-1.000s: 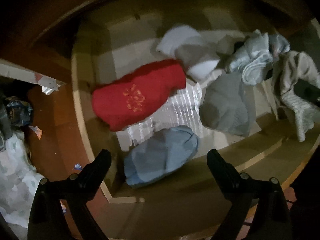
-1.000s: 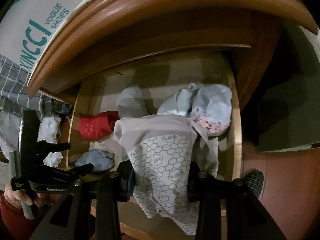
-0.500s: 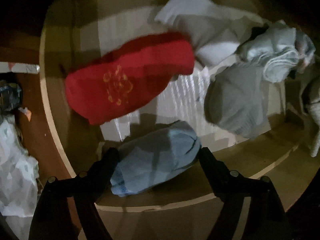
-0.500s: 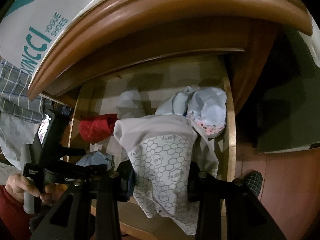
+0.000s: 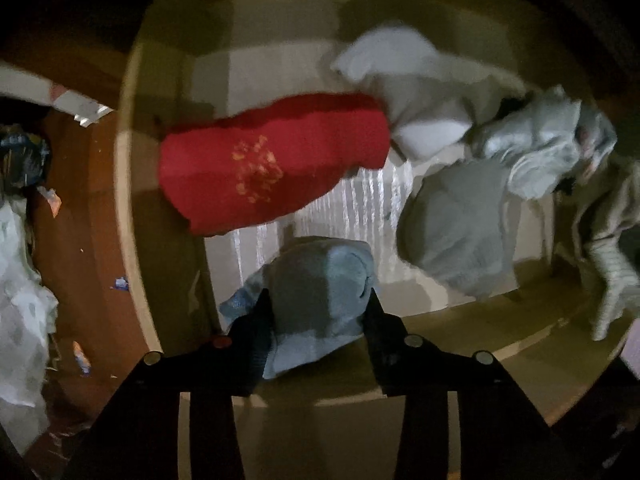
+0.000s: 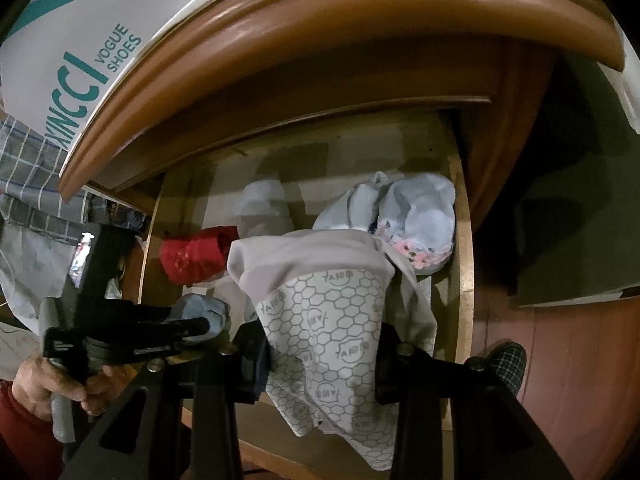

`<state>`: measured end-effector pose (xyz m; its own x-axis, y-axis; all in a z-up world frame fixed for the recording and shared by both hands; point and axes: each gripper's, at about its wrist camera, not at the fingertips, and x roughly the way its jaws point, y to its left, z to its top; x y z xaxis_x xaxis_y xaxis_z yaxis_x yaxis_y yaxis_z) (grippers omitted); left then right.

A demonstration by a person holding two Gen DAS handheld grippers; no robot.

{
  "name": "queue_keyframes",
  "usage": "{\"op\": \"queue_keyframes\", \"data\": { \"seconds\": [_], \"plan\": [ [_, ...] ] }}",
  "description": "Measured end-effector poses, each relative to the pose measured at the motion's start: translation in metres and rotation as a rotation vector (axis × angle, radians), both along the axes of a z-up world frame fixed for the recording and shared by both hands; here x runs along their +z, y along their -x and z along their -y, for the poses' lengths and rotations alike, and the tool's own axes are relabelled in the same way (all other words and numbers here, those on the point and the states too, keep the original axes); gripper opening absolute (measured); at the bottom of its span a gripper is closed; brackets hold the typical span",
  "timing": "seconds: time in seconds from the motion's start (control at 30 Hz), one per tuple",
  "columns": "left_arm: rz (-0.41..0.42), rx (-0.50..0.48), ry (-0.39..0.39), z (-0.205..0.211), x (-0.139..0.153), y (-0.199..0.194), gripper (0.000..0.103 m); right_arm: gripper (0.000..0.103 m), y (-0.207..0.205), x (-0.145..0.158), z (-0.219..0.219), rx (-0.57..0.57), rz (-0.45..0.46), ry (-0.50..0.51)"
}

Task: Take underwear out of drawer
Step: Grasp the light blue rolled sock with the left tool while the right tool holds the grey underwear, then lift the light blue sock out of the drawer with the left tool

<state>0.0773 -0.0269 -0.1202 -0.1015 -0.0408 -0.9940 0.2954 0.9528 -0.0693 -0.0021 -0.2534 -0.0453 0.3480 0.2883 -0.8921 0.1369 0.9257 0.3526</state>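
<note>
The open wooden drawer [image 5: 132,216] holds several folded pieces of underwear. My left gripper [image 5: 318,304] is shut on a blue-grey folded piece [image 5: 320,296] at the drawer's front left; it also shows in the right wrist view [image 6: 204,312]. A red piece [image 5: 272,164] lies behind it, with a white one [image 5: 416,100] and a grey one [image 5: 456,224] to the right. My right gripper [image 6: 322,340] is shut on a grey piece with a hexagon print [image 6: 328,320], held above the drawer's front edge [image 6: 280,456].
A pale blue bundle with pink floral trim [image 6: 416,220] lies at the drawer's back right. The dresser top [image 6: 320,28] overhangs the drawer, with a white shoe box [image 6: 80,36] on it. Clutter lies on the floor [image 5: 80,240] to the left.
My left gripper has moved down into the drawer and closed on the blue-grey piece. My right gripper has stayed in place, holding the hexagon-print piece.
</note>
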Motion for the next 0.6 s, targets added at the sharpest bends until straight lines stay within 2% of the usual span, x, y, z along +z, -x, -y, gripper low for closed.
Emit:
{"op": "queue_keyframes", "data": {
  "seconds": [0.23, 0.6],
  "plan": [
    [0.105, 0.057, 0.081, -0.015, 0.043, 0.01, 0.038, 0.037, 0.002, 0.002, -0.001, 0.002, 0.006, 0.039],
    [0.264, 0.055, 0.1, -0.018, 0.105, 0.039, 0.038, 0.037, -0.001, 0.0, -0.005, 0.014, 0.005, 0.082]
  ]
}}
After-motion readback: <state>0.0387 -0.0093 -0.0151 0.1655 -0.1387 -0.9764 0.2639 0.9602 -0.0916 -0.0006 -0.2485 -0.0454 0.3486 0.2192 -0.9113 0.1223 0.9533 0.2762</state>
